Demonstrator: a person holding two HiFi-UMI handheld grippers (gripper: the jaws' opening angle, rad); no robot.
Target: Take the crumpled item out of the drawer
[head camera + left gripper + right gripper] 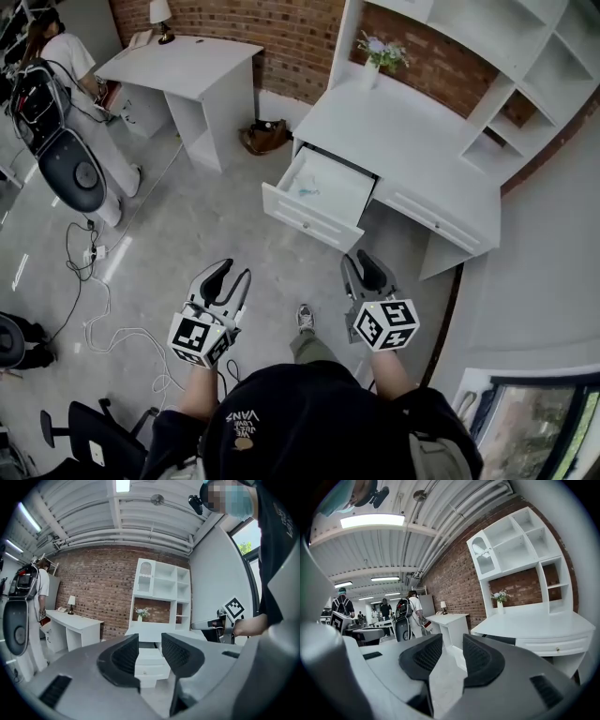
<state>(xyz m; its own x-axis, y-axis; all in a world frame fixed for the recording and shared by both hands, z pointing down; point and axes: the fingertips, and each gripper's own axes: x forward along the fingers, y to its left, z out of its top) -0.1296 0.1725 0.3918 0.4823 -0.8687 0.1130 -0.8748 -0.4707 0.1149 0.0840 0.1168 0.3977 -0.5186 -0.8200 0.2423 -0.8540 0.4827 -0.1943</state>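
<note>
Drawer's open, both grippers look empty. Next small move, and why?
Probably carry the left gripper forward toward the open drawer. The crumpled item lies inside, well ahead of both grippers. The left jaws stand apart, empty, and its view frames the drawer between them. The right gripper is open and empty too.

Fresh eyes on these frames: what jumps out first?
The open drawer of the white desk by the brick wall stands out first, with a small pale crumpled item lying inside. In the foreground the left gripper and right gripper sit side by side short of the drawer, both with jaws apart and empty. A vase of flowers stands at the desk's back edge.
</note>
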